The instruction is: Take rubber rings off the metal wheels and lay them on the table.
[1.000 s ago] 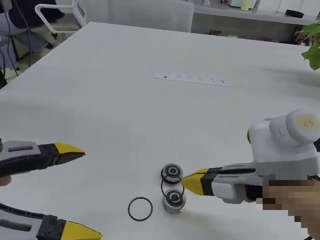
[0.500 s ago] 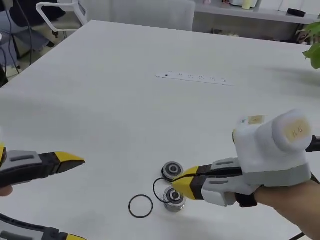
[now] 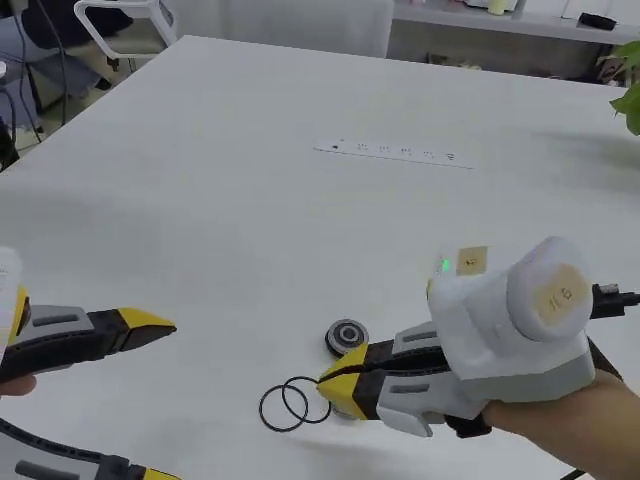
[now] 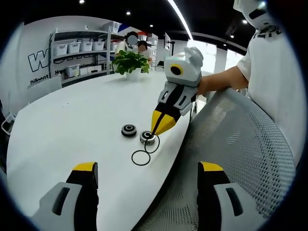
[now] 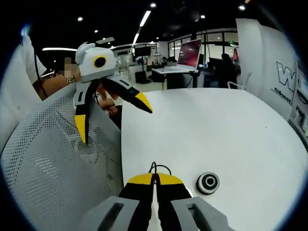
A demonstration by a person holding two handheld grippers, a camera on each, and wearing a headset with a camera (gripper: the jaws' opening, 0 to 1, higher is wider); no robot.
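Two metal wheels sit near the table's front edge: one wheel [image 3: 347, 336] [image 4: 129, 130] [image 5: 208, 182] stands free, and the other wheel [image 4: 147, 137] lies right under my right gripper's tips. My right gripper [image 3: 335, 385] [image 4: 156, 130] [image 5: 154, 180] is shut on a thin black rubber ring [image 3: 303, 400] [image 4: 153, 146] [image 5: 160, 168], which hangs out to the left of the tips. A second, loose ring [image 3: 280, 408] [image 4: 141, 158] lies flat on the table, overlapping the held one. Further left, my left gripper [image 3: 155, 398] [image 4: 148, 168] [image 5: 114, 122] is open and holds nothing.
A white strip [image 3: 395, 152] lies across the middle of the white table [image 3: 250, 200]. Chairs [image 3: 120, 30] stand at the far side and a green plant [image 3: 628, 95] at the right edge. A grey mesh chair back [image 4: 231, 139] is close to the table's front edge.
My right gripper has moved left and down from the wheels, drawing the black ring with it until it overlaps the loose ring. The left gripper has stayed put.
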